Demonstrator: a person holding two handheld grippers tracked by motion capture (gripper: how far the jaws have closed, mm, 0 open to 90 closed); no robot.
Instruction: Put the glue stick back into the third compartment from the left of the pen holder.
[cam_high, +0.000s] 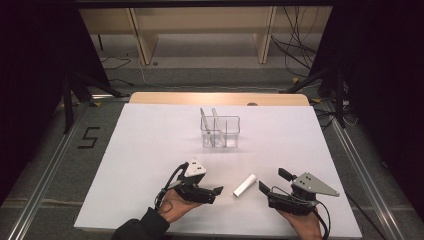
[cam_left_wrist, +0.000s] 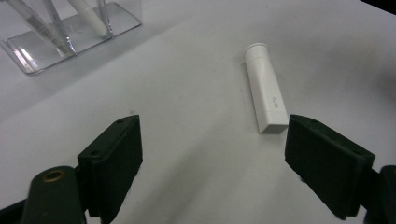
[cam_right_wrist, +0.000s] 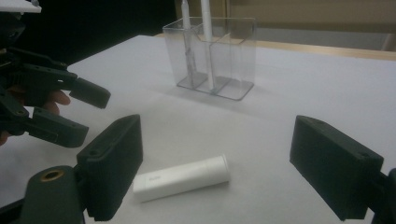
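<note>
The tube (cam_high: 245, 184) lies flat on the table (cam_high: 150, 150) between your 2 wide-open, empty grippers, long axis slanting away rightward, nearer your right gripper (cam_right_wrist: 215, 172) than the left gripper (cam_left_wrist: 212, 154).

White tube (cam_high: 244, 185): small, straight, one end round with cap-like collar, other end flat and squarish. Faint grey print near flat end, unreadable. Lying flat on white worktop (cam_high: 150, 145), near front edge, unheld. In high view angled diagonally, round end pointing up-right, flat end down-left. Sits between left hand-held gripper (cam_high: 218, 191) and right hand-held gripper (cam_high: 272, 181), touching neither. In left gripper view, flat end lies just beside one jaw; in right gripper view, tube lies crosswise between the jaws.
</note>
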